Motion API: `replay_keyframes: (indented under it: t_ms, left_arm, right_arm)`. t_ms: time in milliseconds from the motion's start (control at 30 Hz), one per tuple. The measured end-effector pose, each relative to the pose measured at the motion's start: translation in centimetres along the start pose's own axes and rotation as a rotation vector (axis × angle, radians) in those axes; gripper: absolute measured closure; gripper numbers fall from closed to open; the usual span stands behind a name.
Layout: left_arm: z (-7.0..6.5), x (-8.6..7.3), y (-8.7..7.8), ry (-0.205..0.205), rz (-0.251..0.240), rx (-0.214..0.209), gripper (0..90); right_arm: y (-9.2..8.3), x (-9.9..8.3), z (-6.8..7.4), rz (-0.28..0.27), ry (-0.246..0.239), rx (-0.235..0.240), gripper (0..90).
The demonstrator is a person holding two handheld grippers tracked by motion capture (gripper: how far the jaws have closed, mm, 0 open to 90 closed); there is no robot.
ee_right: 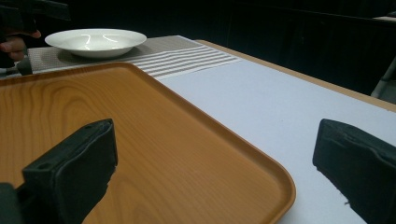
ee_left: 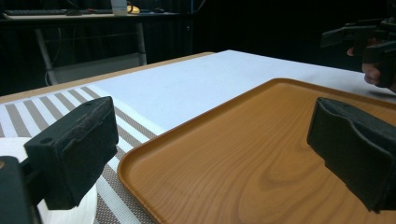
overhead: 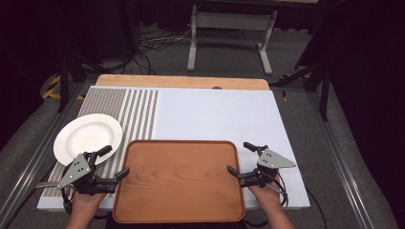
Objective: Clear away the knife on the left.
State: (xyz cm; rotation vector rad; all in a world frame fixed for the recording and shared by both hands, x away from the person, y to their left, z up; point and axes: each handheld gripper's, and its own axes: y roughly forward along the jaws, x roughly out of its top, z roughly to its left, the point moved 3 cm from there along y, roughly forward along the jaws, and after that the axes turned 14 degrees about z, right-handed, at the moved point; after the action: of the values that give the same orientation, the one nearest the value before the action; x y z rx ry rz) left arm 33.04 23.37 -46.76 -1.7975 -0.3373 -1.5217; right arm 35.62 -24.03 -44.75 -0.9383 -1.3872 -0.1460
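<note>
Both sets of jaws stood wide open w/ nothing held. Left gripper (overhead: 116, 162) straddled the left rim of the tray (overhead: 179, 191), one jaw over the tray, the other over the plate (overhead: 86, 136). Right gripper (overhead: 241, 157) straddled the tray's right rim, one jaw over wood, the other over the white mat (overhead: 215, 114). Plate sat on the mat's striped part, just left of the tray. Tray lay empty at the table's (overhead: 181, 81) near edge, betw. both hands.
</note>
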Motion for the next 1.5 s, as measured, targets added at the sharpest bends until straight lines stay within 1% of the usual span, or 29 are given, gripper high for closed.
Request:
replay_keyframes:
  t_ms: [67,233,500,600,700,767,833,867,900,933,1000,1033,1067,1100,1133,1200,1267,1300,1333,1433,1500]
  left_arm:
    - [-0.1,0.0,0.1,-0.011,0.0,-0.011,2.9]
    - [0.0,0.0,0.0,-0.015,-0.008,-0.014,2.6]
    - [-0.1,0.2,0.0,-0.007,-0.007,-0.038,1.9]
    - [-0.1,0.3,-0.1,-0.014,-0.004,-0.042,1.7]
    - [-0.2,0.4,0.0,-0.01,0.002,-0.041,0.6]
    - [-0.3,0.5,0.0,0.0,0.019,-0.046,0.4]
    - [-0.3,0.5,0.0,-0.002,0.023,-0.054,0.4]
    - [-0.4,0.7,0.0,0.003,0.034,-0.072,0.4]
    - [-0.4,0.9,0.0,0.008,0.052,-0.08,0.7]
    - [-0.3,1.0,0.0,0.019,0.054,-0.081,1.1]
    - [-0.5,1.4,-0.2,0.023,0.069,-0.096,1.6]
    - [-0.5,1.4,-0.2,0.023,0.069,-0.096,2.2]
    - [-0.4,1.8,-0.2,0.048,0.086,-0.1,2.7]
    - [-0.4,1.9,-0.3,0.049,0.099,-0.106,2.8]
    - [-0.4,2.2,-0.3,0.052,0.1,-0.111,3.0]
    - [-0.3,2.5,-0.5,0.067,0.121,-0.124,3.6]
    - [-0.2,2.7,-0.6,0.071,0.125,-0.125,4.0]
    - [-0.2,3.0,-0.8,0.084,0.145,-0.135,4.5]
    - [-0.1,3.2,-0.9,0.088,0.152,-0.136,4.7]
    - [0.1,3.5,-1.2,0.1,0.168,-0.151,6.1]
    - [0.2,3.6,-1.3,0.1,0.174,-0.155,6.3]
  right_arm:
    - [0.0,0.0,0.0,0.0,-0.001,0.0,0.5]
    - [0.0,0.0,0.0,-0.002,-0.004,0.0,0.6]
    - [-0.1,0.1,0.1,-0.007,-0.005,0.007,0.6]
    - [-0.1,0.1,0.1,-0.009,-0.008,0.006,0.6]
    - [-0.2,0.1,0.1,-0.011,-0.01,0.007,0.6]
    - [-0.2,0.1,0.2,-0.011,-0.011,0.01,0.6]
    - [-0.2,0.2,0.2,-0.014,-0.014,0.009,0.6]
    - [-0.3,0.2,0.2,-0.014,-0.013,0.009,0.6]
    - [-0.3,0.2,0.1,-0.014,-0.014,0.009,0.6]
    - [-0.3,0.2,0.1,-0.012,-0.014,0.011,0.6]
    - [-0.3,0.2,0.1,-0.013,-0.014,0.011,0.6]
    - [-0.3,0.2,0.1,-0.013,-0.014,0.011,0.6]
    - [-0.4,0.2,0.1,-0.014,-0.016,0.011,0.6]
    - [-0.4,0.2,0.1,-0.016,-0.016,0.011,0.7]
    - [-0.4,0.2,0.1,-0.016,-0.016,0.011,0.7]
    - [-0.4,0.2,0.1,-0.017,-0.016,0.011,0.7]
    - [-0.4,0.2,0.1,-0.018,-0.017,0.012,0.6]
    - [-0.4,0.2,0.1,-0.018,-0.015,0.014,0.6]
    - [-0.4,0.2,0.1,-0.018,-0.014,0.014,0.6]
    - [-0.4,0.2,0.1,-0.014,-0.018,0.013,0.7]
    - [-0.4,0.2,0.1,-0.014,-0.019,0.014,0.7]
